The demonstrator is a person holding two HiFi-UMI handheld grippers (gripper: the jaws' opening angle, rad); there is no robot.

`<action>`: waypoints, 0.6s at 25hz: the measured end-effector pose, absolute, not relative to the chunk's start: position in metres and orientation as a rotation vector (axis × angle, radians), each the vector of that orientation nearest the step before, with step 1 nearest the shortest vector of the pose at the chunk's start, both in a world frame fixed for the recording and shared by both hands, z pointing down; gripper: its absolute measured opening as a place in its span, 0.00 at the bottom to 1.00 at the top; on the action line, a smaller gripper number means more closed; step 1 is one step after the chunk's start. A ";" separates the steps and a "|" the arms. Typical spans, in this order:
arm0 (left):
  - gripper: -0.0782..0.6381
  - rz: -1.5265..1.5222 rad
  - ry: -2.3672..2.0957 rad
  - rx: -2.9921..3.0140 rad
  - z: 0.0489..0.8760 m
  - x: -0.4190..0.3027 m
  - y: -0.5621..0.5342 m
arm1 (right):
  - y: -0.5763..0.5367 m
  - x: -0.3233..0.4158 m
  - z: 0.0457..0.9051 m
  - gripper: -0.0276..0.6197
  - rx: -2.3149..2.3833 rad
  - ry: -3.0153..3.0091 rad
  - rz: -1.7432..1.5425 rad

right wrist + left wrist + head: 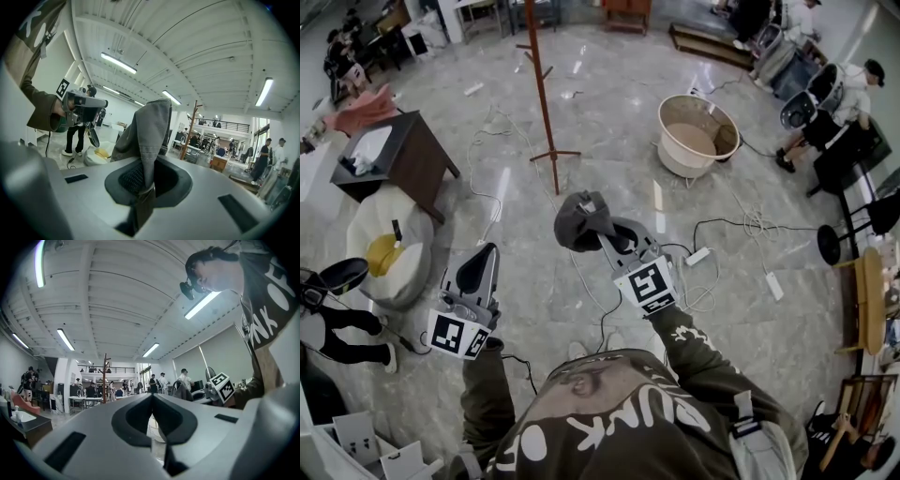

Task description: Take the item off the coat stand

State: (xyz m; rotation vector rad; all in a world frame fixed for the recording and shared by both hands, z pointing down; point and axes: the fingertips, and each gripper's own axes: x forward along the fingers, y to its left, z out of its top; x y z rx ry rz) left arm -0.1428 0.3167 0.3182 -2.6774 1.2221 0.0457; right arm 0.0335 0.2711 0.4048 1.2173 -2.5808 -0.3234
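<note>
Cap [579, 220]: grey, off the stand, held in the air above the floor at the tip of the right gripper [616, 236]
Right gripper: jaws pressed tight on the cap's fabric, which rises up between them
Left gripper [486, 255]: jaws together with nothing between them, held left of the cap and apart from it
Stand [541, 84]: red-brown, upright, well beyond the cap
Floor: cables [741, 221] and a power strip [698, 255] lie right of the grippers
Tub [698, 136]: round, beige, right of the stand
Table [403, 155]: dark, far left, with a beanbag [389, 253] just on the person's side of it
</note>
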 end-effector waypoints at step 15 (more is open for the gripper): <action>0.11 0.041 1.226 -2.670 0.315 -0.137 0.317 | 0.272 0.041 0.399 0.08 1.223 -2.587 -0.327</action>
